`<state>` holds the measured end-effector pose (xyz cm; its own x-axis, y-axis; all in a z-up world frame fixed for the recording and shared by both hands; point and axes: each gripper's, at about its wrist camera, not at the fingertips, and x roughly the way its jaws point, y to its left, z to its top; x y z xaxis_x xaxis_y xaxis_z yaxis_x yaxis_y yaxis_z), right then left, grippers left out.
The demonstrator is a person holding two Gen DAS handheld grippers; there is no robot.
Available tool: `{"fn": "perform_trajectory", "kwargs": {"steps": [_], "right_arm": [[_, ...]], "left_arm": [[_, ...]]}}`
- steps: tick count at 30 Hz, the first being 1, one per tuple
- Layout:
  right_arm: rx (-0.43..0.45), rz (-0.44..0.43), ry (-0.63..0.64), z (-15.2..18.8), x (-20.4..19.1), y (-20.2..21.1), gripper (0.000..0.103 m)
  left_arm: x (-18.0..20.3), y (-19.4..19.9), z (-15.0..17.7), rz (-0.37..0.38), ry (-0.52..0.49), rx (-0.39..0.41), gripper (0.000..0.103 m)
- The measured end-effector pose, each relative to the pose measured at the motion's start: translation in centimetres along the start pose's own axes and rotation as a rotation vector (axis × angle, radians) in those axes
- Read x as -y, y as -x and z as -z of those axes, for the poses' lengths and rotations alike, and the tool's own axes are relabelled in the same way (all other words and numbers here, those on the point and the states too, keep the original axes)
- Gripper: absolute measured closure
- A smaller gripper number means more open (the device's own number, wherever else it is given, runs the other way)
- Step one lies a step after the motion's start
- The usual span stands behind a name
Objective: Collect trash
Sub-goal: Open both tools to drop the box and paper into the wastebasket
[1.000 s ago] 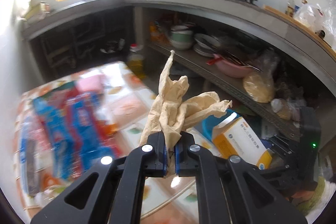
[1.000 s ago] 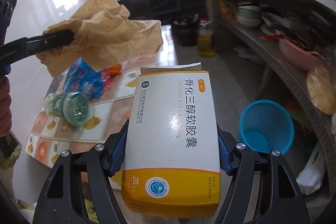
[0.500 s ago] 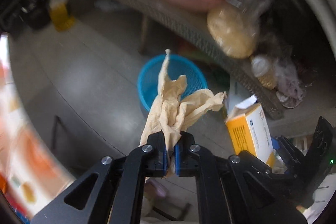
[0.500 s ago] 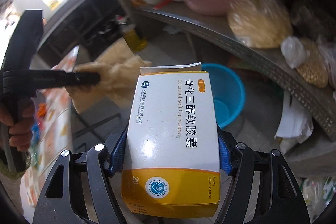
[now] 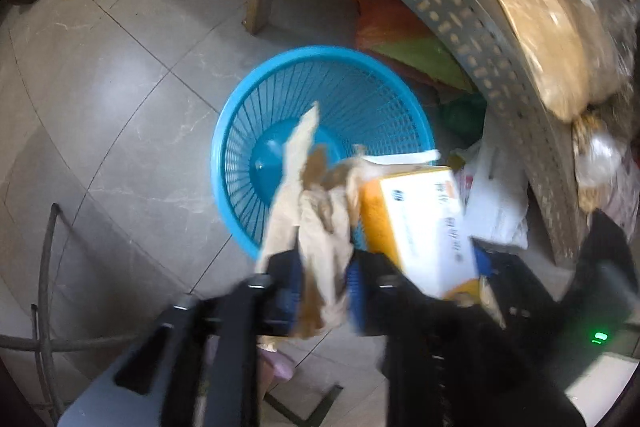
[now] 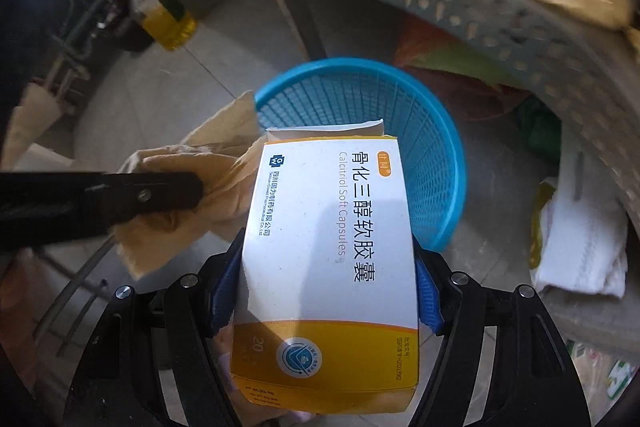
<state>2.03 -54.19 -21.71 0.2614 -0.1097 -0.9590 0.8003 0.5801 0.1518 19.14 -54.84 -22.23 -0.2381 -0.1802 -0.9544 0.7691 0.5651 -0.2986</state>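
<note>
Left gripper (image 5: pixel 324 277): its jaws had just been opening, spread partway, with the crumpled brown paper (image 5: pixel 320 227) loose between them, likely let go to drop.
Brown paper: ahead of the left fingertips, its tip over the blue basket (image 5: pixel 240 131), so a fall should land inside.
Blue basket: on the floor just beyond both tools, mouth up.
Right gripper (image 6: pixel 326 285): jaws wide, pads clamped on the medicine box (image 6: pixel 328 247).
Medicine box: carried upright, its top flap over the basket's near rim, not yet released.
</note>
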Motion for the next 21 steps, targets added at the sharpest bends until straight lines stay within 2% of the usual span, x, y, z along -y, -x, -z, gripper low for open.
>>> {"fn": "perform_trajectory", "kwargs": {"steps": [1,4,6,8,13,16,21], "right_arm": [[-0.002,0.008,0.004,-0.4,-0.2,-0.5,0.035],[-0.026,0.031,0.014,-1.4,-0.5,-2.4,0.033],[-0.015,0.065,0.009,-1.5,-0.6,-2.4,0.030],[0.005,0.059,-0.004,-1.4,-0.3,-1.8,0.029],[0.056,0.067,0.007,-0.6,0.2,-0.6,0.027],[0.087,0.059,0.012,0.5,0.4,1.3,0.027],[0.151,0.027,0.047,3.2,-1.3,5.9,0.027]], "left_arm": [[0.0,0.1,-0.5,-0.002,0.018,0.021,0.052],[-0.6,1.3,-0.9,0.017,0.056,0.060,0.043],[-0.5,1.8,-1.1,0.037,0.074,0.071,0.042],[-0.3,3.0,-0.9,0.056,0.077,0.092,0.042],[0.5,6.5,0.2,0.060,0.033,0.168,0.041],[1.0,9.5,2.0,0.079,0.009,0.216,0.040],[1.7,15.6,7.1,0.043,-0.069,0.361,0.035]]}}
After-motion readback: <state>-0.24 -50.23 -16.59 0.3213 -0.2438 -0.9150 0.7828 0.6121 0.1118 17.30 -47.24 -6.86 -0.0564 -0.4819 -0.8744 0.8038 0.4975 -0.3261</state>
